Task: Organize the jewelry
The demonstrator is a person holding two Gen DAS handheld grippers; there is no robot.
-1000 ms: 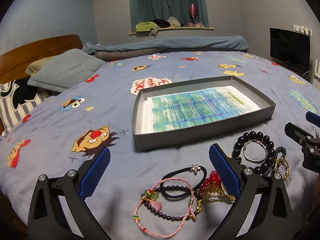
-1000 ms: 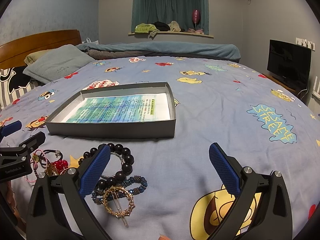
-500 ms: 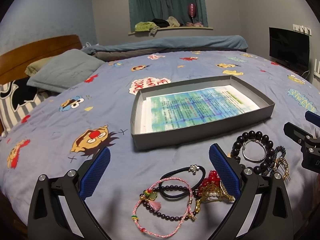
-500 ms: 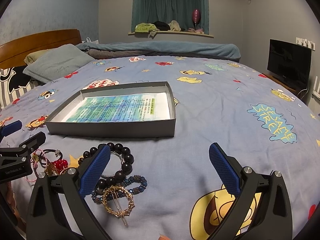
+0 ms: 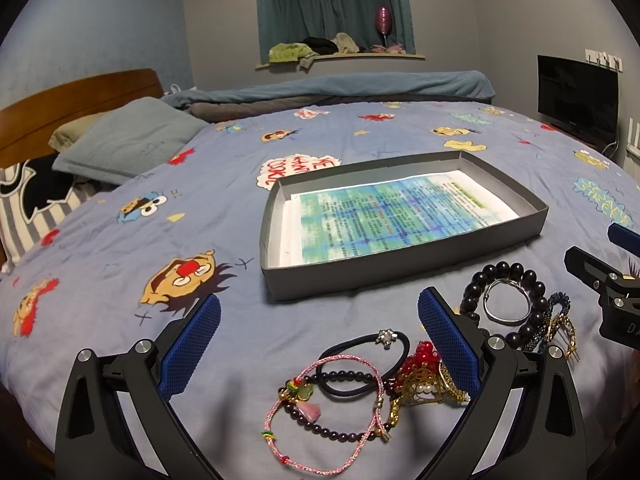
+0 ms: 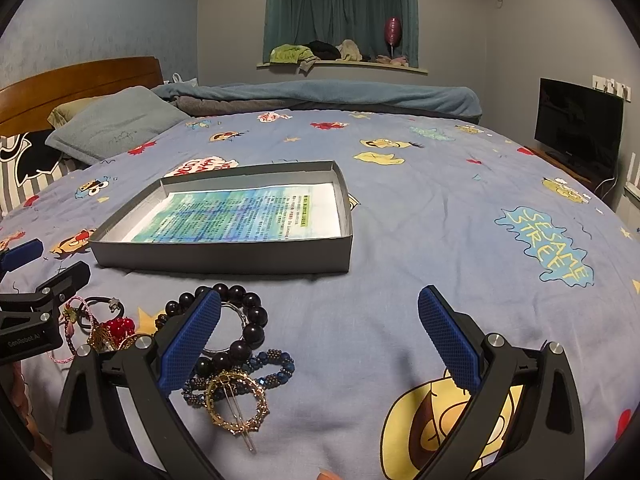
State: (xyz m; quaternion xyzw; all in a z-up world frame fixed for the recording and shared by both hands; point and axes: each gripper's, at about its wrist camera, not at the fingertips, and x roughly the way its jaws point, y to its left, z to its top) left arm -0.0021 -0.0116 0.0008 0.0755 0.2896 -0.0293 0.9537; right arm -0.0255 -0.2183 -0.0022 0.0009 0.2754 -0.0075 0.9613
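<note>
Grey tray [image 5: 400, 268] beyond jewelry [image 5: 352, 384]

Ahead of both jaws the shallow grey cardboard tray [image 6: 224, 258] blocks; bare blue cartoon-print bedspread [image 6: 440, 240] lies open rightward.

Tongs: two, my left tongs [image 5: 320, 344] and my right tongs [image 6: 320, 344], each with two blue fingers.
Trays: one, the grey tray [image 5: 400, 270] on my bed.
Printed sheets: one, the printed sheet [image 5: 400, 216] inside it.
Bead bracelets: three that I can count, the big black bead bracelet [image 6: 252, 320], the small dark bead bracelet [image 5: 332, 432] and the blue bead bracelet [image 6: 276, 372].
Cord bracelets: one, the pink cord bracelet [image 5: 368, 440].
Hair ties: one, the black hair tie [image 5: 400, 356].
Gold hair rings: one, the gold hair ring [image 6: 236, 404].
Silver rings: one, the silver ring [image 5: 506, 308].
Red-and-gold pieces: one tangle, the red-and-gold piece [image 5: 420, 380]; I can't split it further.
</note>
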